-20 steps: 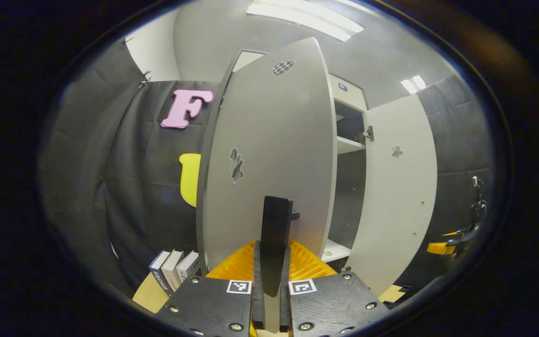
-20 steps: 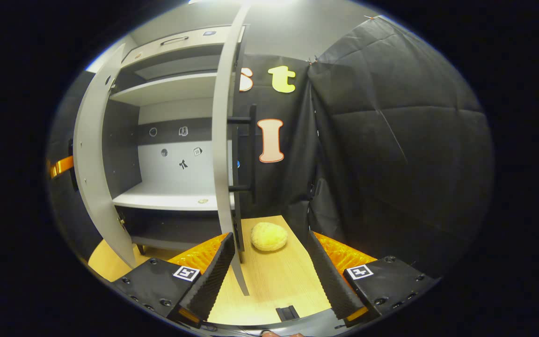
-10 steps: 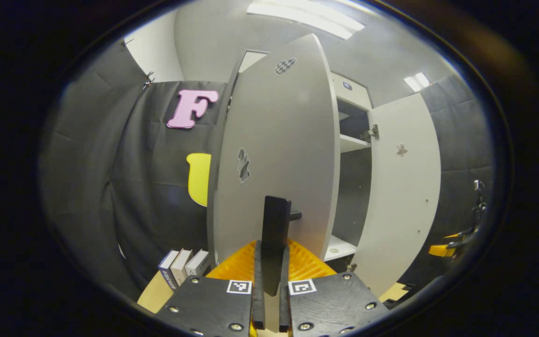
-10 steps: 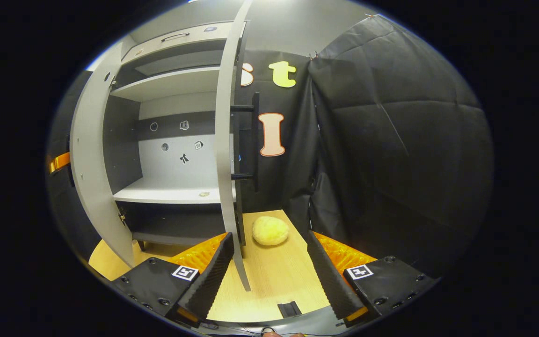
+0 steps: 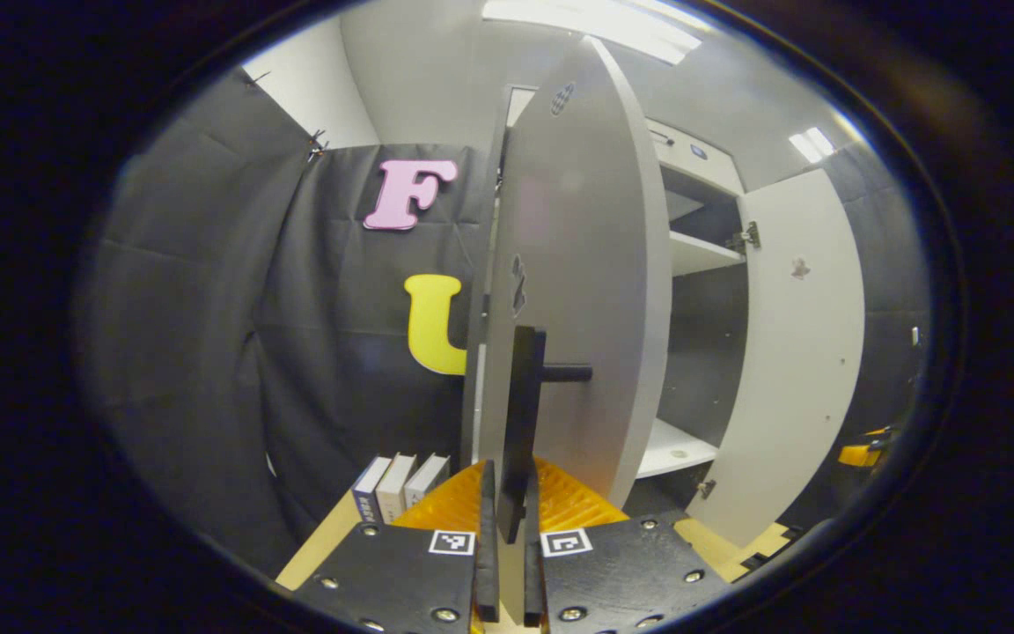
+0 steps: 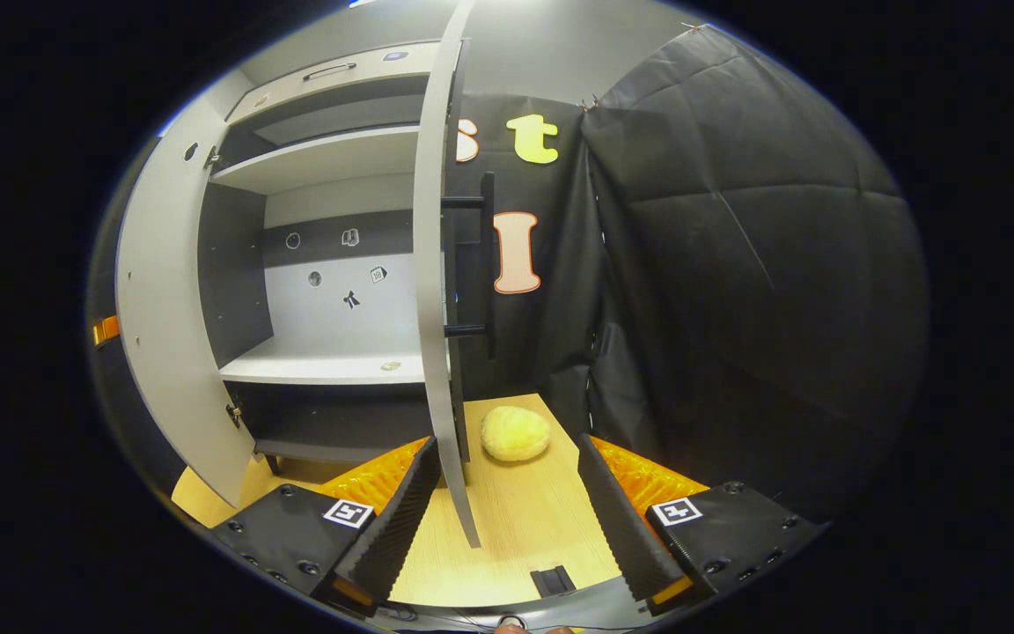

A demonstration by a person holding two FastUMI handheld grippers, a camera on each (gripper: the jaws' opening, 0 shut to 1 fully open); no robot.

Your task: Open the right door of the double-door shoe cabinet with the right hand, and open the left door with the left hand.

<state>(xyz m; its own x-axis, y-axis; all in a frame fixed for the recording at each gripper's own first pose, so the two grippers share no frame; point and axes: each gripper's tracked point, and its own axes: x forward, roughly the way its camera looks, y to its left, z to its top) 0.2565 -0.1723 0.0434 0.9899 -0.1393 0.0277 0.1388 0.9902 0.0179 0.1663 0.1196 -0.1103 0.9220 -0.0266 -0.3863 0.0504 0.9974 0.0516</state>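
In the left gripper view the cabinet's left door (image 5: 577,264) stands swung out, nearly edge-on. Its black bar handle (image 5: 525,387) runs down between my left gripper's (image 5: 510,497) fingers, which are shut on it. Beyond it the right door (image 5: 797,352) hangs wide open, showing its pale inner face. In the right gripper view the right door (image 6: 433,264) is edge-on just left of centre, its black handle (image 6: 487,264) on the far side. My right gripper (image 6: 507,458) is open below it, holding nothing. The left door (image 6: 159,335) and the bare shelves (image 6: 331,365) lie to the left.
A yellow fuzzy lump (image 6: 516,433) lies on the wooden floor (image 6: 525,528) by the right door's foot. Three books (image 5: 397,484) stand against the black cloth wall left of the cabinet. A drawer front (image 6: 340,70) tops the cabinet.
The left door has swung further open with my left gripper still on its handle. The right gripper has barely moved and stays open.
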